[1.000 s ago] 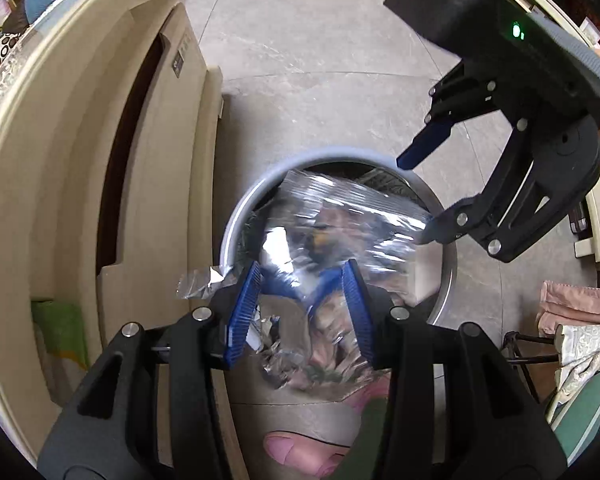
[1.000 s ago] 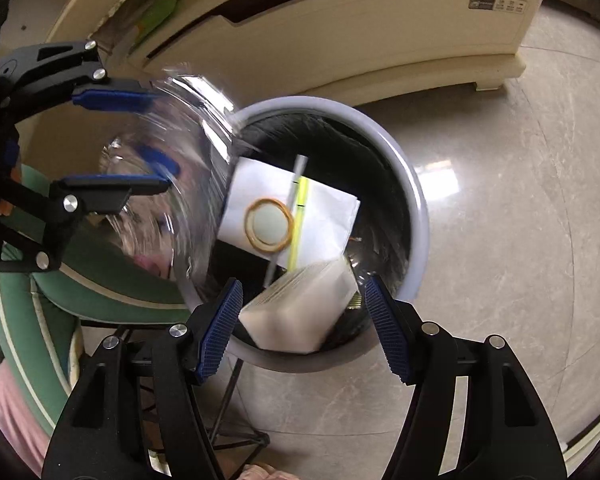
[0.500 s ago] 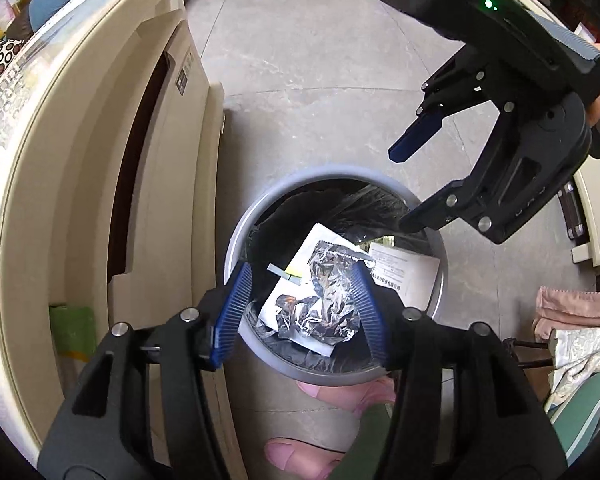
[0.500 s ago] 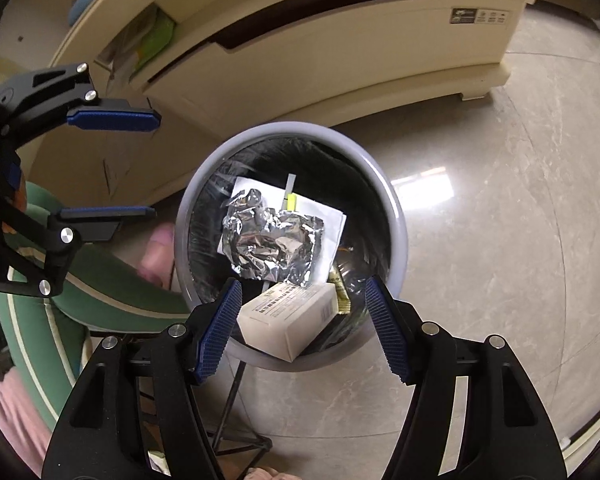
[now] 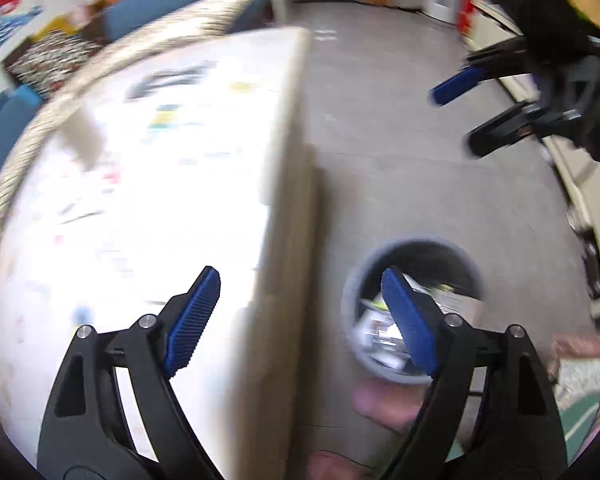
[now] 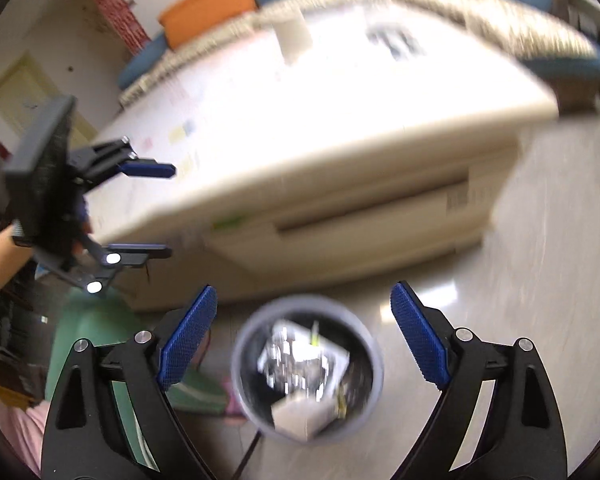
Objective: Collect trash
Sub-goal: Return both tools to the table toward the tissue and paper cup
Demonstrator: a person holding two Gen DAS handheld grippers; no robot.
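A round grey trash bin [image 6: 374, 364] stands on the floor beside a cream table [image 6: 340, 120]. It holds crumpled silver foil [image 6: 288, 360], white paper and a white box [image 6: 300, 416]. The bin also shows in the left wrist view [image 5: 350, 300], partly behind a finger. My left gripper [image 5: 300, 312] is open and empty, high above the table edge; it also shows in the right wrist view [image 6: 156, 212]. My right gripper [image 6: 304, 340] is open and empty above the bin; it also shows in the left wrist view [image 5: 460, 116]. Both views are motion-blurred.
The table top [image 5: 140, 184] carries blurred small items and a white block [image 6: 294, 36]. Blue and orange seats [image 6: 204, 12] stand behind it. The person's feet [image 5: 384, 400] and green clothing [image 6: 96, 344] are beside the bin. A cream cabinet [image 5: 592, 216] stands at the right.
The left gripper opened and dropped the silver foil into the bin. Both grippers have since risen and tilted up, so the table top has come into view.
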